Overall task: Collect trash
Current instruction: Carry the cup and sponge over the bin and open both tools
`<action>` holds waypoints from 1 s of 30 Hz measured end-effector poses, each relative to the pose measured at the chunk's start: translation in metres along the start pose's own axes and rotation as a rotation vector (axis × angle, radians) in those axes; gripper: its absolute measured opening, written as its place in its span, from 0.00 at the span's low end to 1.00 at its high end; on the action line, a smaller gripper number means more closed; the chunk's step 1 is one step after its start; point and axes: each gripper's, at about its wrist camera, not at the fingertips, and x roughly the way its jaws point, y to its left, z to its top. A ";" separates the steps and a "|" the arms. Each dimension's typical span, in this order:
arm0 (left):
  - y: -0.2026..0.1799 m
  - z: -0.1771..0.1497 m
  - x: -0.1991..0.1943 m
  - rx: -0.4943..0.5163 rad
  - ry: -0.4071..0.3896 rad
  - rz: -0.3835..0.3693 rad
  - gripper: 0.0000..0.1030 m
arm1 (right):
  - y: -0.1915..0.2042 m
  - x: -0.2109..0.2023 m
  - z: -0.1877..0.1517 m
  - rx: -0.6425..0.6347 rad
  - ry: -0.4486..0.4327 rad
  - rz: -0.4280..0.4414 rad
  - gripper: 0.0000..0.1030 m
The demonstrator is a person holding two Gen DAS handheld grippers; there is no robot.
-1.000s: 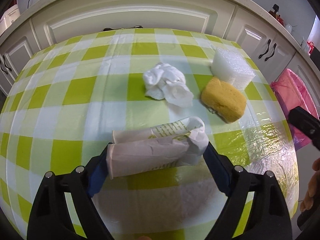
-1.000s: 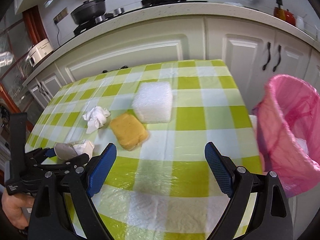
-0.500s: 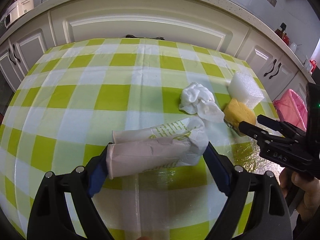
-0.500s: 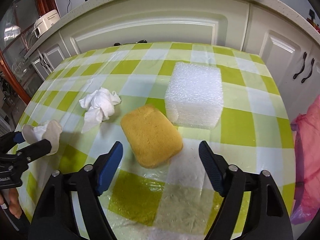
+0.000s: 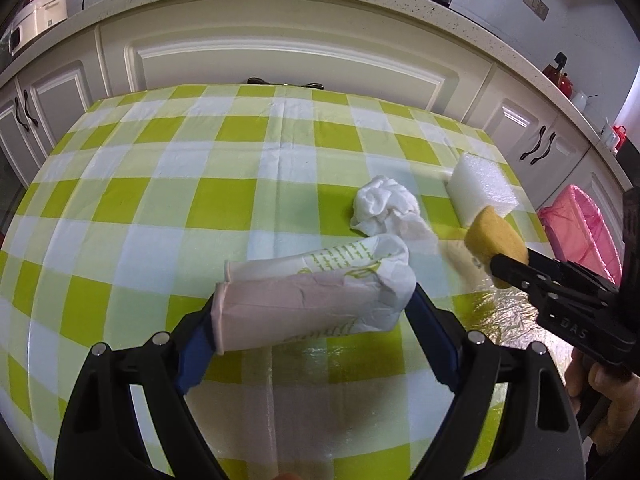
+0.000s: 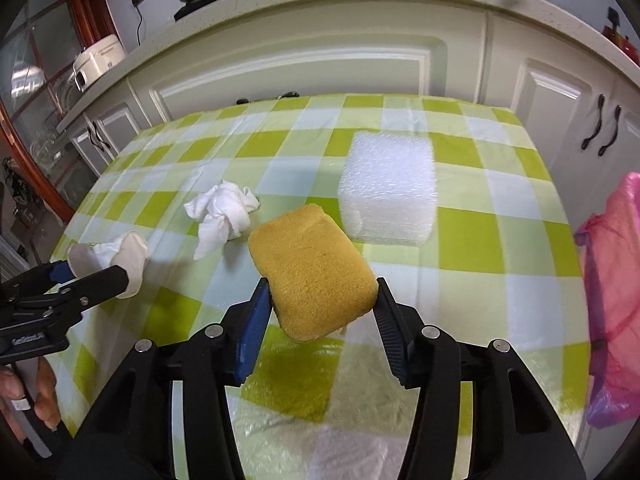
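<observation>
Yellow sponge (image 6: 314,274) pinched across short sides by right gripper (image 6: 320,308), jaws just closed onto it, near table edge; likely for lift to pink bin bag (image 6: 612,320) at right. Left gripper (image 5: 312,316) clamps crumpled paper wrapper (image 5: 316,292) lengthwise. Tissue wad (image 6: 224,214) and white foam block (image 6: 388,188) lie farther on checked tablecloth (image 6: 500,240), uncollected.

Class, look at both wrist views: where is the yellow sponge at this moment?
The yellow sponge sits between the right gripper pads, in front of the white foam block and right of the crumpled tissue.
</observation>
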 end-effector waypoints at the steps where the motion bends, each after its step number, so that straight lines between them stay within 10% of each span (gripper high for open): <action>1: -0.003 0.001 -0.002 0.006 -0.004 -0.003 0.82 | -0.003 -0.007 -0.001 0.010 -0.009 0.000 0.48; 18: -0.179 0.048 -0.041 0.263 -0.119 -0.255 0.82 | -0.152 -0.167 -0.013 0.186 -0.211 -0.208 0.48; 30: -0.339 0.090 -0.032 0.446 -0.131 -0.457 0.82 | -0.262 -0.195 -0.009 0.307 -0.251 -0.298 0.48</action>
